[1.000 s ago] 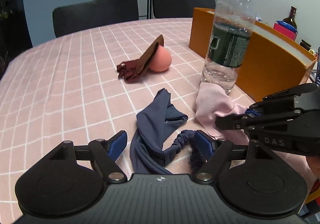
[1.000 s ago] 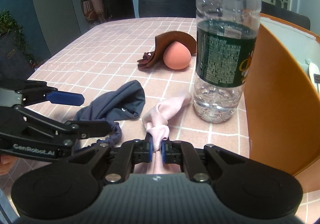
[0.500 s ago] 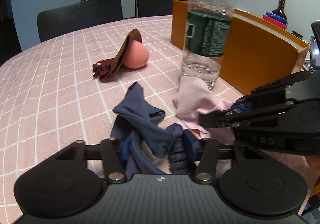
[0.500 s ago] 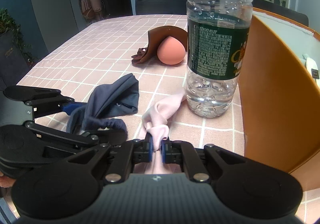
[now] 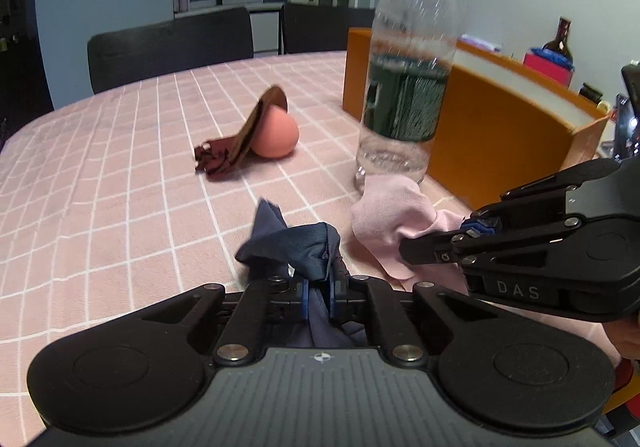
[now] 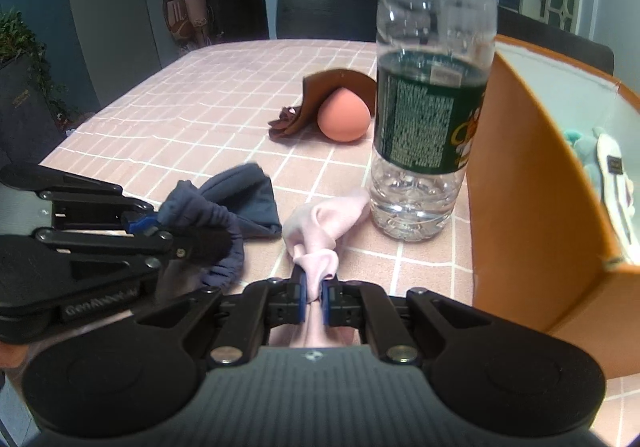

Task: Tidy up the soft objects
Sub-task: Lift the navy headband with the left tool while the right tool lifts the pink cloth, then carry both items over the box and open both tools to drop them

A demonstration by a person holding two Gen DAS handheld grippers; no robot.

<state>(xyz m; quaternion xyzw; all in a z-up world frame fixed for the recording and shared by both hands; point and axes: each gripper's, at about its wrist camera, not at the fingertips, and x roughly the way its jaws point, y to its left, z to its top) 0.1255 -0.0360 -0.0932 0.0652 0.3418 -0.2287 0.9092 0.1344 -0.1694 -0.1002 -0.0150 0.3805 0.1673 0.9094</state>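
My left gripper (image 5: 318, 297) is shut on a navy blue cloth (image 5: 296, 243), bunched and lifted a little off the pink checked tablecloth; it shows in the right wrist view (image 6: 240, 203) too. My right gripper (image 6: 314, 297) is shut on a pale pink cloth (image 6: 320, 223), also seen in the left wrist view (image 5: 388, 219) beside the navy one. The two grippers sit side by side, the right one (image 5: 436, 243) to the right of the left. A brown cloth (image 5: 240, 143) leans over a salmon sponge ball (image 5: 276, 135) farther back.
A tall clear water bottle (image 6: 428, 107) with a green label stands just behind the pink cloth. An orange box (image 6: 532, 183) with soft items inside stands to its right. Dark chairs (image 5: 172, 47) stand at the table's far side.
My left gripper closed on the navy cloth and gathered it up off the table. The right gripper stayed shut on the pink cloth and raised it slightly.
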